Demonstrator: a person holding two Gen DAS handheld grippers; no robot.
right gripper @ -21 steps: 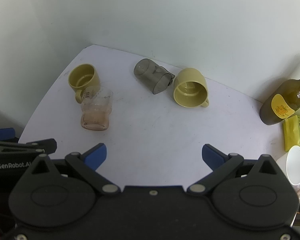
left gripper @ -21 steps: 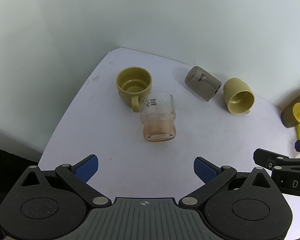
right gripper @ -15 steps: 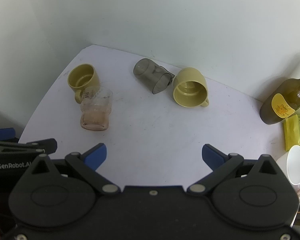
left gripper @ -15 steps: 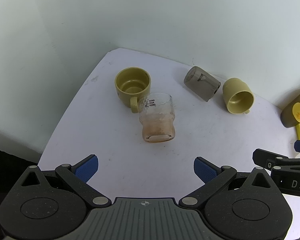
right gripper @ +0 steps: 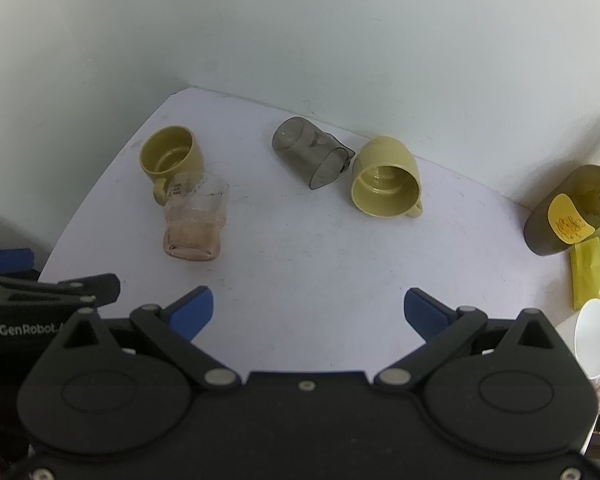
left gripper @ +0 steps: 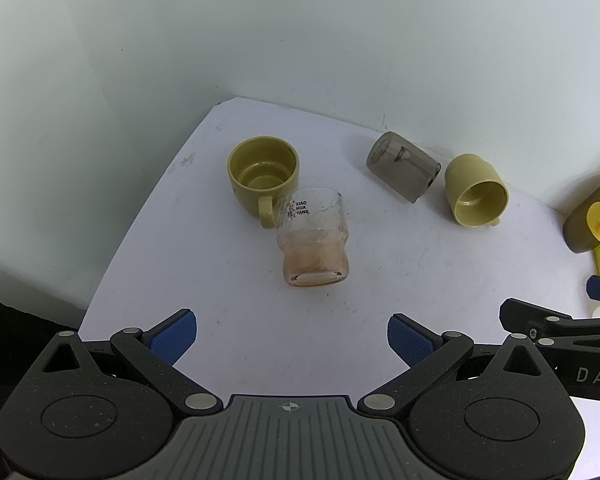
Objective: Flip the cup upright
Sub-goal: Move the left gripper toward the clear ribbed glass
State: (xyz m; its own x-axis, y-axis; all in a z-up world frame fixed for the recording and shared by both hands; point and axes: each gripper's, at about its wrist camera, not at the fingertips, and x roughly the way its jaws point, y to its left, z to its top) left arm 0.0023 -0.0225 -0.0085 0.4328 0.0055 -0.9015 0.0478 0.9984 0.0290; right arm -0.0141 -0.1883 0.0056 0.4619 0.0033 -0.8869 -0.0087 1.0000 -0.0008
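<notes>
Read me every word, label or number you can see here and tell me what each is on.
"XIAO HUA YANG": clear glass cup.
"GenRobot.": left gripper, text cut off.
"DAS": right gripper, text cut off.
"SO": yellow packet, cut off.
Bottle label: a drawing only, no readable words.

The left hand-held gripper (left gripper: 292, 334) is held low, its blue-padded fingers (left gripper: 172, 338) spread wide with nothing between them. The right hand-held gripper (right gripper: 308, 310) sits just beside it at the same height, jaws equally wide and empty, both pointing forward side by side.
</notes>
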